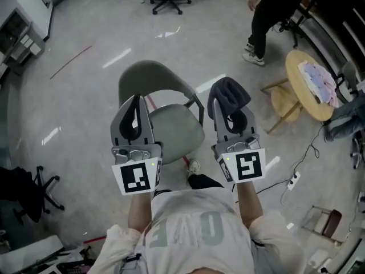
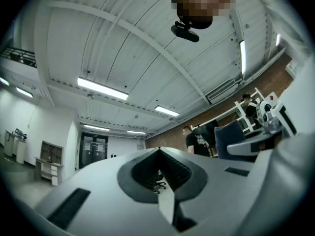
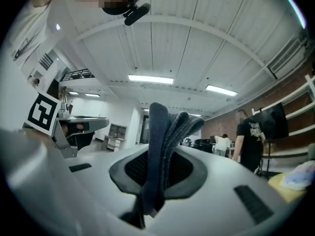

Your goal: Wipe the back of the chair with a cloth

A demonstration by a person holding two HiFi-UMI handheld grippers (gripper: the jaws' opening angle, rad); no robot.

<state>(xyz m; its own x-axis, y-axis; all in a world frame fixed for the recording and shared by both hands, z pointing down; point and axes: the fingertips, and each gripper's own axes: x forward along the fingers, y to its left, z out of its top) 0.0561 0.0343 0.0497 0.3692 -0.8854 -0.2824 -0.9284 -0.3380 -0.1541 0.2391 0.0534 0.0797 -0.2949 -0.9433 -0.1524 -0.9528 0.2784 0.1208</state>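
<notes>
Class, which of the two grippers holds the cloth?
The right gripper: its jaws are shut on the dark cloth; the left gripper has jaws shut on nothing.

Glossy grey floor [image 1: 85, 110], chair [image 1: 171, 129], round table [image 1: 297, 67]

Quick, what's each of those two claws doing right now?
Left gripper: closed, with nothing between its jaws.
Right gripper: closed on a dark cloth.

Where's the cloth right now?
The dark cloth is pinched in the right hand-held gripper, centre-right in the head view, just right of the grey chair.
</notes>
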